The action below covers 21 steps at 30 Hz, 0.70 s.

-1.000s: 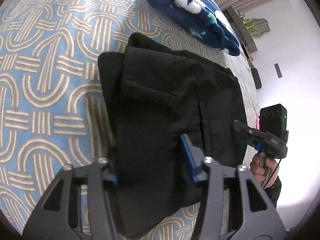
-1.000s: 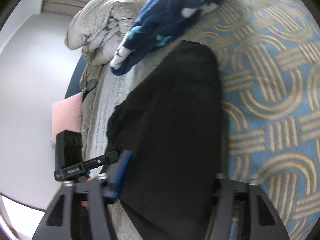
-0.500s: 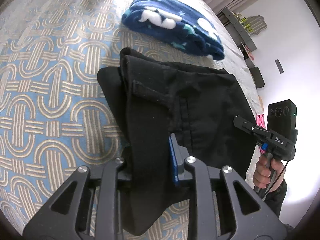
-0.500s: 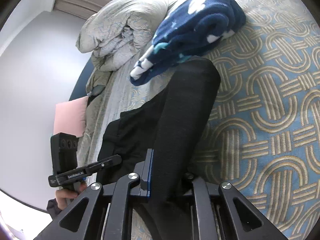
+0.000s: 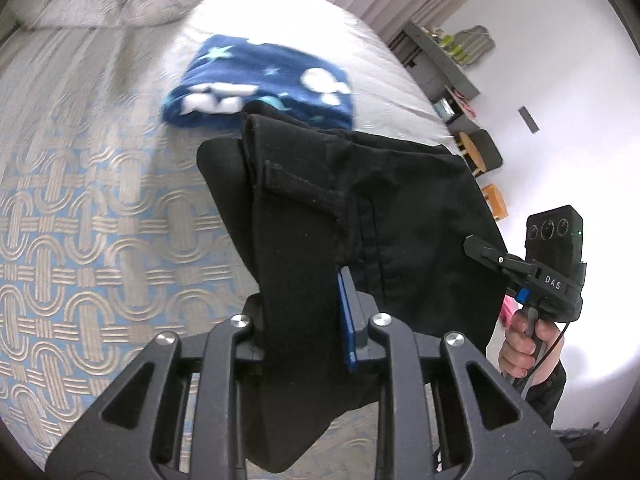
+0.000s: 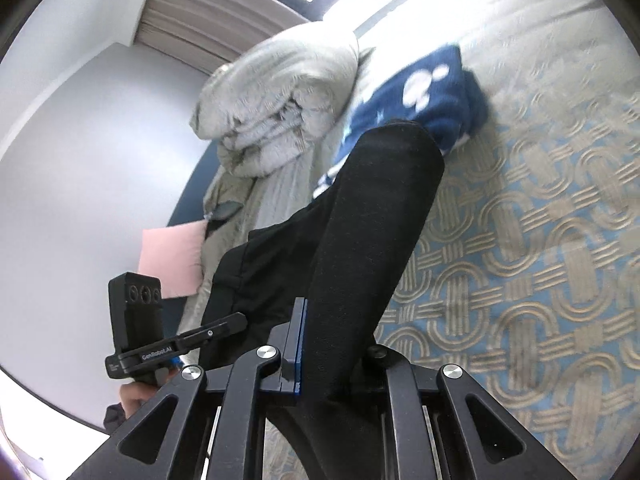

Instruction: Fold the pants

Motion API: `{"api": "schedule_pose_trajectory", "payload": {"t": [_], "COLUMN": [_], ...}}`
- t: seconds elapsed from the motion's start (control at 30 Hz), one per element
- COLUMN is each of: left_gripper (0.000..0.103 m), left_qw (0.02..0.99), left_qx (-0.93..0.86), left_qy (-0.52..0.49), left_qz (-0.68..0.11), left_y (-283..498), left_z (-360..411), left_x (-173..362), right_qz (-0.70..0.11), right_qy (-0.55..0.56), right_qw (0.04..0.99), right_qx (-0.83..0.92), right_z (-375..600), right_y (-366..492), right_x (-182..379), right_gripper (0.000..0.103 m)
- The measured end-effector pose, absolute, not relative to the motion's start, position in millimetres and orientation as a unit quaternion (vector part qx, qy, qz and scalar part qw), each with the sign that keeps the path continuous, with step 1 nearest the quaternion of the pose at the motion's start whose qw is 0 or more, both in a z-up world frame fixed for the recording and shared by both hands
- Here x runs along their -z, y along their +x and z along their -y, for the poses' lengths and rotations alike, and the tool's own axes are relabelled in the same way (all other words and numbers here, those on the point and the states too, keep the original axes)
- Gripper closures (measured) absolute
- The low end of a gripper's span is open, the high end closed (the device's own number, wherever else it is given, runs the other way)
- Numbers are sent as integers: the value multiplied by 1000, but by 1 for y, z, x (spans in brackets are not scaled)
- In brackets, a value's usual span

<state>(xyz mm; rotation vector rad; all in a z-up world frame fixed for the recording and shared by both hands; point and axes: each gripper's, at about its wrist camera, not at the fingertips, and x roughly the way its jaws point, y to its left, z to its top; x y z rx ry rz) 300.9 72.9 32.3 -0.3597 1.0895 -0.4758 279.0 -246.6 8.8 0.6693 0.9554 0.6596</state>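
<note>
The black pants (image 5: pixel 360 216) are hanging in the air over the bed (image 5: pixel 80 240), pinched at 2 near corners. The left gripper (image 5: pixel 304 332) is clamping a thick fold of the pants between its jaws, a blue pad pressing the cloth; its jaws have just been closing onto that fold. The right gripper (image 6: pixel 336 344) is likewise clenching a bunched edge of the pants (image 6: pixel 360 220), and its jaws too have just been closing on the cloth. In the left view the right gripper (image 5: pixel 476 246) is showing at the pants' right edge, a hand (image 5: pixel 524 344) wrapping its handle. The pants are filling the middle of both views and are hiding much of the bed below them. Beyond the pants, a navy blanket (image 5: pixel 260 84) with white shapes is lying on the bed, its near edge covered by the pants' far end. Farther off, beyond the blanket, a grey duvet (image 6: pixel 280 104) is sitting rolled. Left of the pants in the right view, a pink pillow (image 6: pixel 172 256) is leaning by the wall.
</note>
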Motion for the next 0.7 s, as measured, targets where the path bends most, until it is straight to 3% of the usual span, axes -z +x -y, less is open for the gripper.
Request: {"api": "schedule_pose_trajectory", "payload": {"t": [0.33, 0.7], "left_gripper": [77, 77], "left_qw": [806, 763], "left_qx": [286, 364], "left_qy": [-125, -94], "left_qz": [-504, -525], "left_y": [297, 319], "left_z": [39, 208], "left_x": [-72, -69], "right_qz": [-395, -351], "right_qy": [358, 401], "right_qw": [802, 826], "right_qx": [-270, -184], "right_z": [357, 519], "right_y": [229, 163], "right_x": [-41, -47], "right_gripper": [91, 91]}}
